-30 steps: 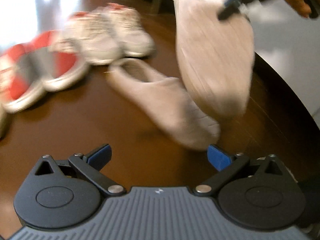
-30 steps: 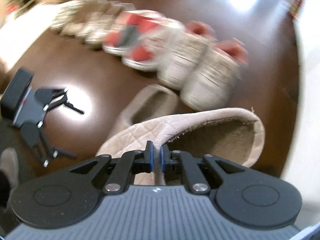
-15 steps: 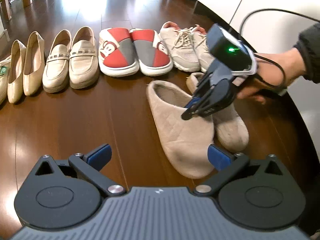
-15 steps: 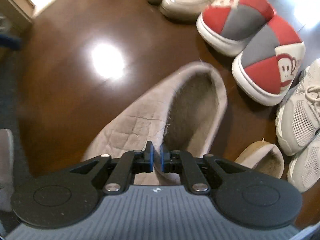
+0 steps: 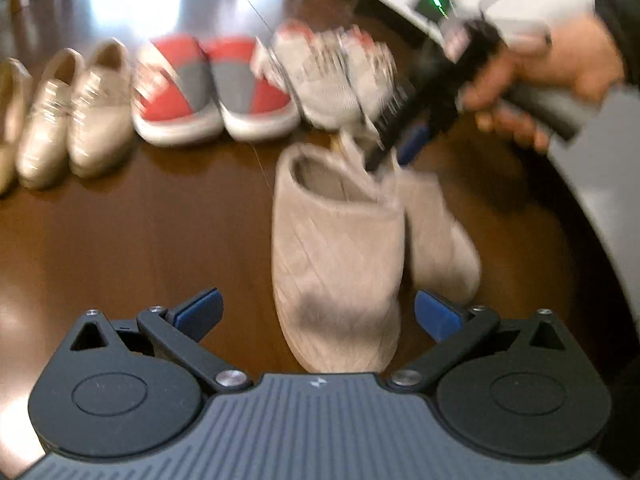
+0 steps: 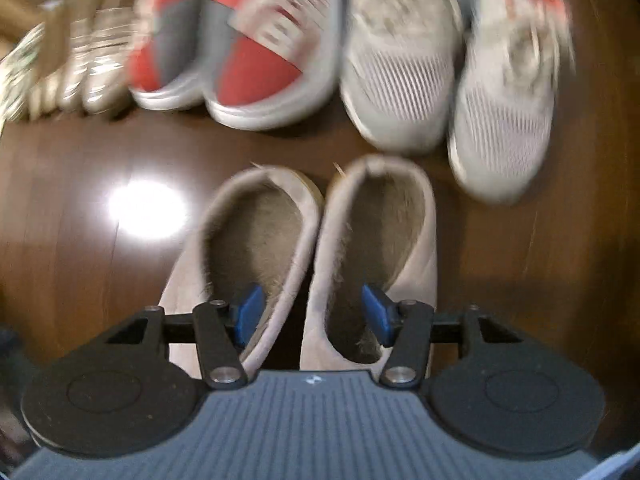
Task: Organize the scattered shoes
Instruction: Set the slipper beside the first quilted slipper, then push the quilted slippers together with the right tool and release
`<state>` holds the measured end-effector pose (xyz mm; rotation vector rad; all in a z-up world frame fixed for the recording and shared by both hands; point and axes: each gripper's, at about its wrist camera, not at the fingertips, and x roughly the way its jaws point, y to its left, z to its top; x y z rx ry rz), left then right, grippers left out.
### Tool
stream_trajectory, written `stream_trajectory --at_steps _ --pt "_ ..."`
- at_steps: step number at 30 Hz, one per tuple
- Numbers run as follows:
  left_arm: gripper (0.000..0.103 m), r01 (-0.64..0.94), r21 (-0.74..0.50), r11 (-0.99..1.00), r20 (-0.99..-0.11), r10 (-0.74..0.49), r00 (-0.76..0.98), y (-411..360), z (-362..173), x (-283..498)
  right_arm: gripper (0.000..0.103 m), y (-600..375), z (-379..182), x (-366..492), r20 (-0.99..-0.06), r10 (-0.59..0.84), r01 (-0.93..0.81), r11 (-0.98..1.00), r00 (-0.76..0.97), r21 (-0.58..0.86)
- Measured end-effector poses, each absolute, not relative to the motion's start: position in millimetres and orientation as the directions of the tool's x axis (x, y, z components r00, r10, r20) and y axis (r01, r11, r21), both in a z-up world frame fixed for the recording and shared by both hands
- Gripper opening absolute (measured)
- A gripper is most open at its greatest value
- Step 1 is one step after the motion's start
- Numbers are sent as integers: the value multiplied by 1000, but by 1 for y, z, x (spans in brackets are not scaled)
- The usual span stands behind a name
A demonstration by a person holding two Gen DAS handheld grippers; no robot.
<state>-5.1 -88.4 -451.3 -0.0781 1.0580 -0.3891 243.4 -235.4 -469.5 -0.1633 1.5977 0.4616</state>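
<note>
Although both views are smeared by motion, the layout reads plainly enough.
Beige slippers: the pair (image 6: pixel 316 256) lies side by side on the dark wood floor (image 6: pixel 100 280), inner edges touching, openings toward the right wrist camera.
Row of shoes: white sneakers (image 6: pixel 448 80), red-and-grey slip-ons (image 6: pixel 240 60) and tan loafers (image 5: pixel 76 116) stand paired just beyond the slippers' heels; the slippers sit in front of that row, not in it.
Right gripper (image 6: pixel 312 312): jaws spread, one blue pad over each slipper's opening, gripping nothing; likely a release or a nudge to square the pair.
Left gripper (image 5: pixel 318 312): wide open, empty, hovering near the slippers' toes.
Judgement: paired, yet lining up beside the sneakers may remain.
</note>
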Motion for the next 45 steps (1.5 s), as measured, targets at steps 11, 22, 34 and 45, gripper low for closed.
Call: stream_trajectory --at_steps 11,22,34,45 --pt "103 360 -315 878 -815 -445 371 -148 -502 -8 13 -242 -512 228 -977 159 -347 916 -140 199" --pt "103 362 -355 862 -788 -484 381 -176 -500 4 14 -274 -515 228 -982 119 -292 943 -149 159" --pt "103 358 -347 867 -833 -460 306 -164 -510 -20 39 -297 -444 181 -960 280 -440 859 -24 262" --pt "103 418 -361 834 -813 -501 298 -180 -516 -22 28 -260 -468 144 -932 288 -583 727 -221 363"
